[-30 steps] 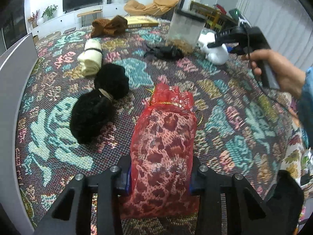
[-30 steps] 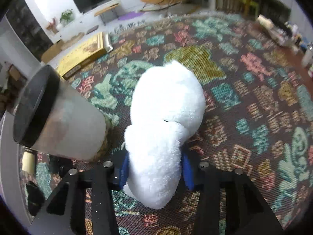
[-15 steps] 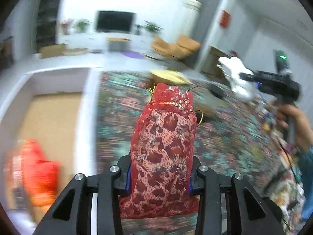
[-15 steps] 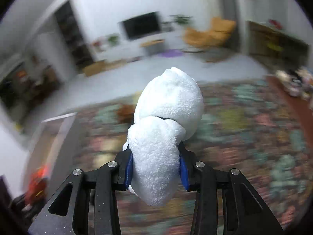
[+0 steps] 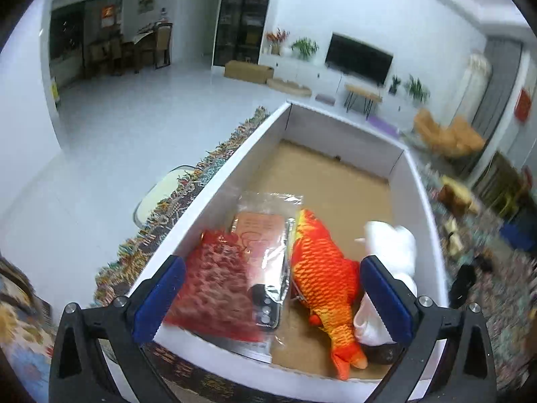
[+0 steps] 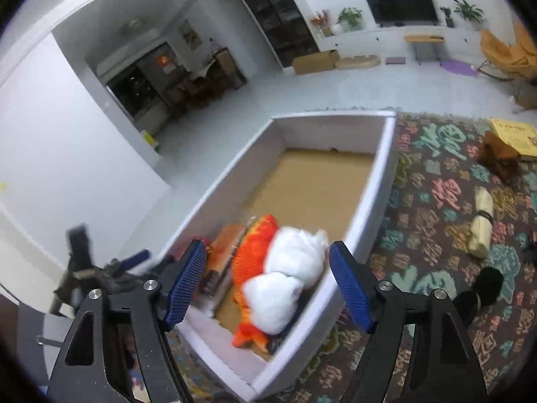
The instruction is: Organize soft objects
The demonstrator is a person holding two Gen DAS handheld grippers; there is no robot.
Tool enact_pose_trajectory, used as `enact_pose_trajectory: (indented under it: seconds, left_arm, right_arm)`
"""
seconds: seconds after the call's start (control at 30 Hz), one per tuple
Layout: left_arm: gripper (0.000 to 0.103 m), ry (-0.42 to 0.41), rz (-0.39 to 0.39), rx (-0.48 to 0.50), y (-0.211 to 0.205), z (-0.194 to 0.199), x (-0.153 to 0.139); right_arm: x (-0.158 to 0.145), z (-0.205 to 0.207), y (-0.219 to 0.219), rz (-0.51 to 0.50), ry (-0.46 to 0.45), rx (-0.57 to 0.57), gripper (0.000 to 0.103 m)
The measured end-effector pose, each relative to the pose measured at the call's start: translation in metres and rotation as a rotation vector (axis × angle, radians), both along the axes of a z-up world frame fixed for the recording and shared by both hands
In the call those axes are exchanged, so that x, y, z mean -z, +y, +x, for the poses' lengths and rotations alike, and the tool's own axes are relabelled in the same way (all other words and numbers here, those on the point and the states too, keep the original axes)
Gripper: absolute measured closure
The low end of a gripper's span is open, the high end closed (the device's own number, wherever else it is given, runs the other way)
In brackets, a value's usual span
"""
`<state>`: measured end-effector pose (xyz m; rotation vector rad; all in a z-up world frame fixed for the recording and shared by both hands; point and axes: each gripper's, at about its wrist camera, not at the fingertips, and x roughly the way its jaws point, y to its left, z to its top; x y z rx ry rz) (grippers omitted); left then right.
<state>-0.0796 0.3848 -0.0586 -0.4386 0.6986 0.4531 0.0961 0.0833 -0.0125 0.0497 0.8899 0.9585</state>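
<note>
Both grippers hover over a white box with a brown cardboard floor. My left gripper has its jaws opening wide, and no pad touches anything. The red mesh bag lies blurred below them at the box's near left. My right gripper also has its jaws opening. The white plush sits loose below them, partly on an orange fish plush. In the left wrist view the fish plush lies between a clear plastic packet and the white plush.
The box stands at the edge of a patterned cloth. On the cloth lie a cream roll, a black plush, a brown plush and a yellow book. The far half of the box shows bare floor.
Both grippers swung from the patterned cloth over to the box. The left let go of the red mesh bag and the right let go of the white plush; both now lie in the box.
</note>
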Motion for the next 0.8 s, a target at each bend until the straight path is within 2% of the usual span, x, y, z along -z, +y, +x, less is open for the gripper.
enact_pose_trajectory:
  seconds: [0.1, 0.17, 0.3, 0.33, 0.4, 0.47, 0.57, 0.6, 0.67, 0.8]
  left_arm:
    - [0.000, -0.033, -0.033, 0.062, -0.021, 0.007, -0.002]
    - [0.000, -0.058, -0.035, 0.136, -0.054, 0.014, -0.010]
    - [0.000, -0.103, -0.011, 0.379, -0.138, 0.032, -0.030]
    - [0.000, -0.106, 0.005, 0.464, -0.169, 0.037, -0.034]
    - [0.000, -0.094, 0.016, 0.572, -0.212, 0.044, -0.033]
    - [0.000, -0.042, 0.020, 0.682, -0.261, 0.058, -0.016]
    - [0.000, 0.069, 0.036, 0.731, -0.304, 0.086, 0.028]
    - [0.000, 0.115, 0.051, 0.726, -0.312, 0.097, 0.048]
    - [0.000, 0.195, 0.101, 0.693, -0.324, 0.122, 0.087]
    - [0.000, 0.256, 0.168, 0.655, -0.330, 0.149, 0.126]
  right_arm:
    - [0.022, 0.015, -0.042, -0.069, -0.041, 0.125, 0.025]
    - [0.044, 0.027, -0.082, -0.129, -0.047, 0.235, 0.025]
    - [0.098, 0.042, -0.171, -0.300, -0.033, 0.496, 0.025]
    - [0.108, 0.044, -0.188, -0.327, -0.028, 0.542, 0.025]
    - [0.127, 0.046, -0.219, -0.376, -0.023, 0.632, 0.025]
    - [0.140, 0.046, -0.238, -0.409, -0.027, 0.695, 0.025]
    - [0.158, 0.048, -0.253, -0.448, -0.023, 0.755, 0.025]
    - [0.164, 0.049, -0.254, -0.472, -0.020, 0.767, 0.025]
    - [0.169, 0.043, -0.255, -0.467, -0.072, 0.780, 0.020]
    - [0.171, 0.045, -0.258, -0.463, -0.074, 0.786, 0.019]
